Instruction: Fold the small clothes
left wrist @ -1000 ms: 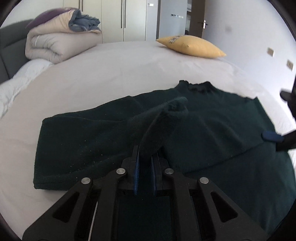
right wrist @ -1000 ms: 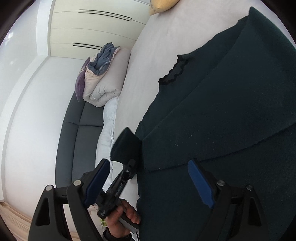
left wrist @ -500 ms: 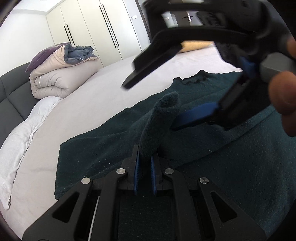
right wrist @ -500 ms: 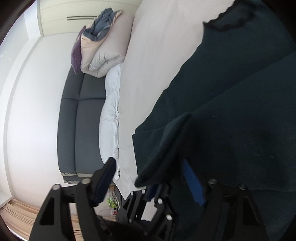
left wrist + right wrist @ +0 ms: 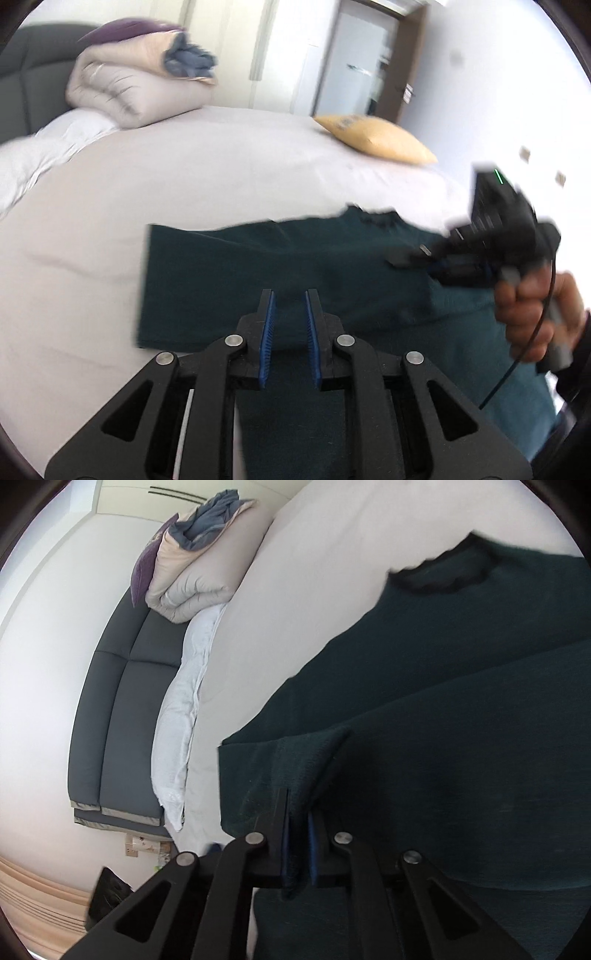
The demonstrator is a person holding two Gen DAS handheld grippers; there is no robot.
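Left wrist view
Left claw: the left gripper stands released, its two blue-lined fingers parted with a clear gap and nothing between them
Sweater: the dark green sweater lies spread on the bed straight ahead of and beneath the fingertips; its folded left edge runs ahead and to the left of the claw, its frilled neckline sits farther ahead and to the right
Right claw seen from here: the right gripper, blurred, hangs ahead and to the right over the sweater, held by the person's right hand; from this view its jaw state cannot be told
Beyond the claw: a yellow pillow lies far ahead on the bed, right of centre; a rolled beige duvet sits far ahead to the left

Right wrist view
Right claw: the right gripper is clenched on a bunched fold of the dark green sweater, the cloth rising between its blue pads
Sweater: the pinched fold stands up just ahead of the fingertips; the rest spreads ahead and to the right, neckline far ahead
Left of the claw: the bed, a white quilt along its edge, a dark grey headboard and the rolled beige duvet
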